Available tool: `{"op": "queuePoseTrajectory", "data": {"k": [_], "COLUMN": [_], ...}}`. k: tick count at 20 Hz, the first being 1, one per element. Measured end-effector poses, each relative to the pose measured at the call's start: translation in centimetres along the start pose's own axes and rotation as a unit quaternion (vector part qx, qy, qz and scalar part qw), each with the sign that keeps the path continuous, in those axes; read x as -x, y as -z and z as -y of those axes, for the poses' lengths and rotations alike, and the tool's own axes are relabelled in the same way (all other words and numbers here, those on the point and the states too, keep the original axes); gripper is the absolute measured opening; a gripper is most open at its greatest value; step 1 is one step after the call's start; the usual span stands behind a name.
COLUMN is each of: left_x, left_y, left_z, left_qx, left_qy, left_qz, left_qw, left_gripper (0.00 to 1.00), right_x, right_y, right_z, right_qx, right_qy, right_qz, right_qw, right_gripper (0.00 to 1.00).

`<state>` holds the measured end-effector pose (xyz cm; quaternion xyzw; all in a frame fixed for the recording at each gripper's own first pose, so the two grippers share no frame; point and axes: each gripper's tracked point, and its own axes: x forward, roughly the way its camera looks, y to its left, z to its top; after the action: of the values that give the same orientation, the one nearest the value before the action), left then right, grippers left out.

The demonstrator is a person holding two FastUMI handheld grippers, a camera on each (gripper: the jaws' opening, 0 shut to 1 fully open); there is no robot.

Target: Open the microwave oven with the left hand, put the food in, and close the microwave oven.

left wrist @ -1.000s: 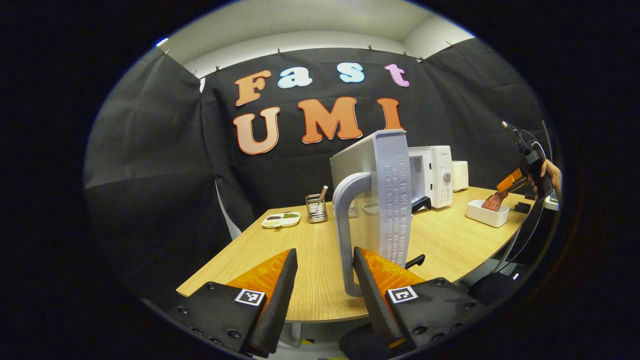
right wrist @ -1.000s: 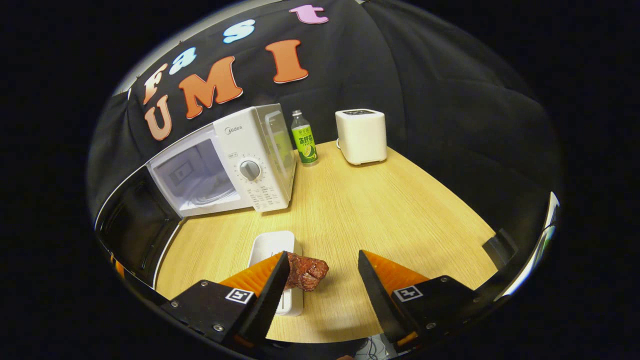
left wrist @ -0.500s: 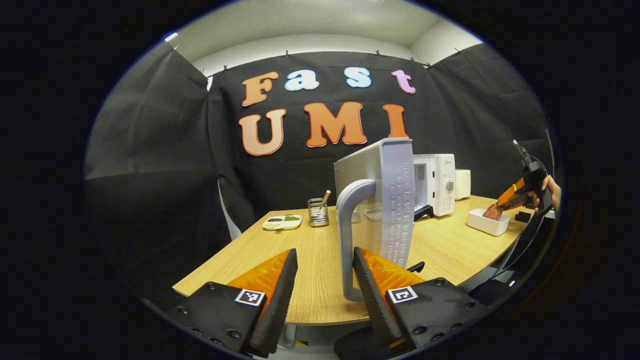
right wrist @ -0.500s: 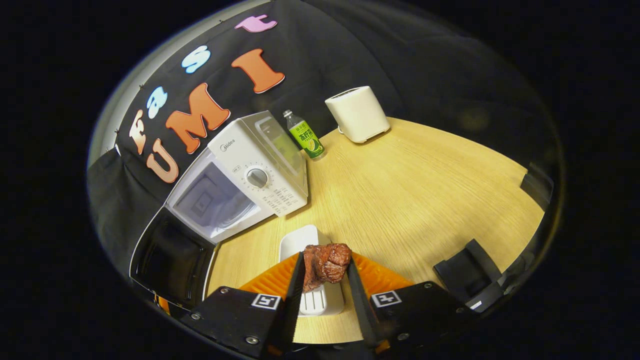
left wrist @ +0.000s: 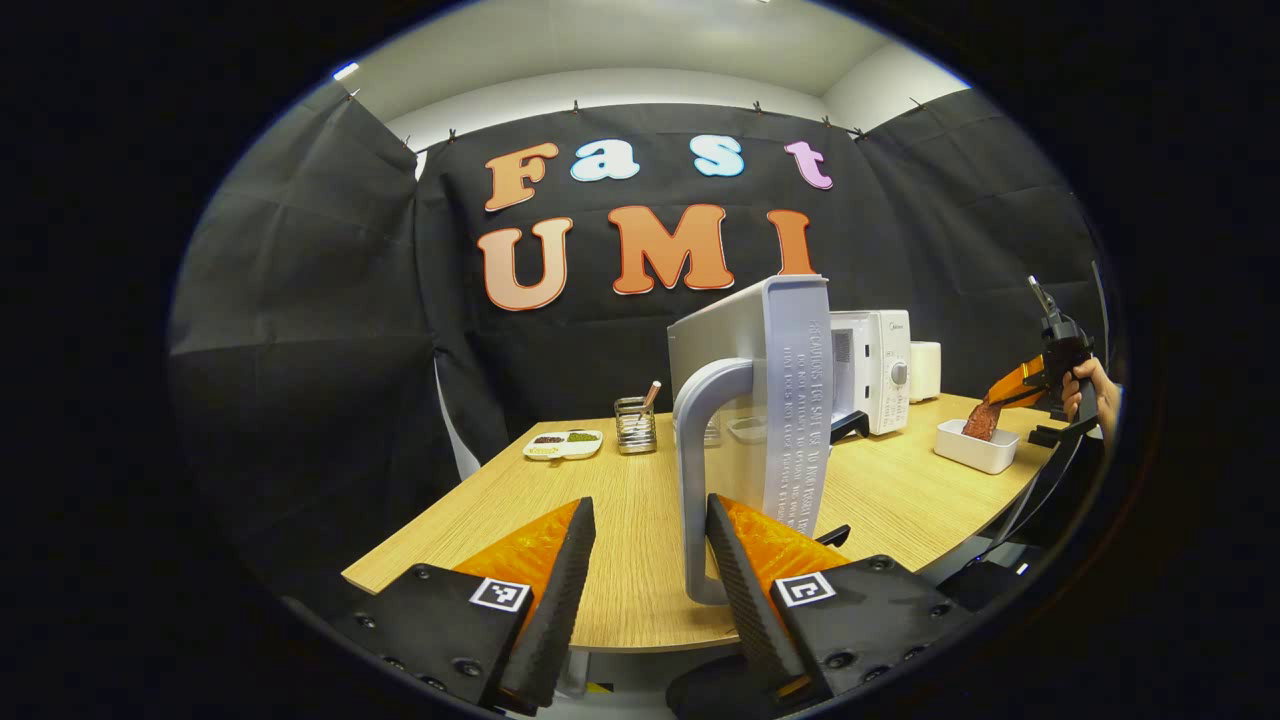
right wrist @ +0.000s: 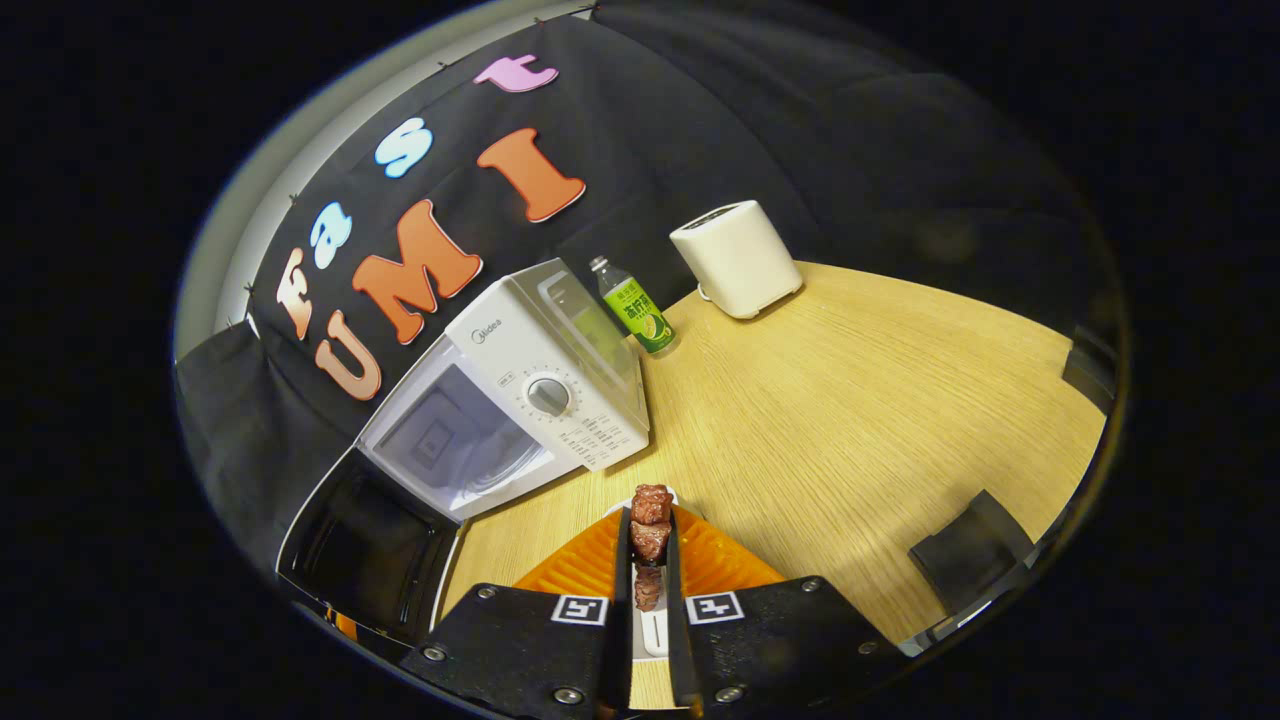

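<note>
The white microwave (left wrist: 880, 370) stands on the wooden table (left wrist: 620, 500) with its door (left wrist: 795, 400) swung wide open. The door's grey handle (left wrist: 695, 470) stands between the fingers of my open left gripper (left wrist: 645, 560), close to the right finger. In the right gripper view the microwave (right wrist: 545, 390) shows its lit cavity (right wrist: 450, 440). My right gripper (right wrist: 650, 525) is shut on a reddish-brown piece of meat (right wrist: 650, 510). From the left gripper view that gripper (left wrist: 1000, 400) holds the meat (left wrist: 978, 422) just above a white dish (left wrist: 975, 447).
A green bottle (right wrist: 637, 315) and a white appliance (right wrist: 738, 258) stand beyond the microwave. A mesh utensil holder (left wrist: 632, 420) and a divided plate (left wrist: 563, 443) sit at the table's far left. A black block (right wrist: 965, 560) lies near the right edge.
My right gripper went from open beside the meat to shut on it, and has raised it a little over the dish. The left gripper has barely moved.
</note>
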<state>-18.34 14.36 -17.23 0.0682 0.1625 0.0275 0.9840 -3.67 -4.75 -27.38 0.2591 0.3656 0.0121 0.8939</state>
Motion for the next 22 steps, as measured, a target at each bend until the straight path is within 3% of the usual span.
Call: {"op": "queuePoseTrajectory", "data": {"k": [1,3,4,6,8,11,15,16,17,19,20,21,22], "left_x": [0.0,0.0,0.0,0.1,0.0,-0.1,0.0,0.0,0.0,-0.1,0.1,0.2,0.2], "left_y": [0.0,0.0,0.0,0.0,0.0,0.0,0.0,0.0,0.0,0.0,-0.1,-0.1,0.0], "left_z": [-0.1,-0.1,-0.1,-0.1,-0.1,-0.1,-0.2,-0.2,-0.3,-0.3,-0.3,-0.4,-0.4], "left_qx": [0.0,0.0,0.001,0.003,0.005,0.013,0.018,0.019,0.021,0.027,0.029,0.03,0.03], "left_qy": [0.0,0.0,0.001,0.002,0.004,0.008,0.009,0.008,0.007,0.007,0.008,0.008,0.009], "left_qz": [0.0,0.001,0.001,0.002,0.003,0.005,0.008,0.009,0.009,0.011,0.012,0.012,0.013], "left_qw": [1.0,1.0,1.0,1.0,1.0,1.0,1.0,1.0,1.0,1.0,0.999,0.999,0.999], "left_gripper": [0.66,0.66,0.74,0.74,0.65,0.66,0.66,0.75,0.66,0.66,0.74,0.74,0.66], "right_x": [0.1,0.3,0.3,0.8,1.3,1.9,1.1,0.8,0.5,-0.1,-0.5,-0.9,-1.4], "right_y": [-0.5,-1.3,-1.8,-2.6,-3.3,-3.8,-3.9,-3.7,-3.4,-3.0,-2.9,-2.7,-2.6], "right_z": [-0.5,-1.2,-1.4,-2.2,-3.9,-7.8,-12.7,-13.9,-15.2,-17.9,-19.0,-20.0,-20.9], "right_qx": [0.016,0.046,0.056,0.08,0.12,0.184,0.286,0.298,0.301,0.289,0.277,0.265,0.253], "right_qy": [0.0,0.005,0.008,0.007,0.001,-0.023,-0.033,-0.039,-0.049,-0.077,-0.089,-0.099,-0.107], "right_qz": [0.009,0.028,0.034,0.045,0.064,0.083,0.106,0.103,0.102,0.099,0.098,0.096,0.094], "right_qw": [1.0,0.999,0.998,0.996,0.991,0.979,0.952,0.948,0.947,0.949,0.952,0.954,0.957], "right_gripper": [0.14,0.14,0.14,0.14,0.14,0.14,0.14,0.14,0.14,0.14,0.14,0.14,0.14]}}
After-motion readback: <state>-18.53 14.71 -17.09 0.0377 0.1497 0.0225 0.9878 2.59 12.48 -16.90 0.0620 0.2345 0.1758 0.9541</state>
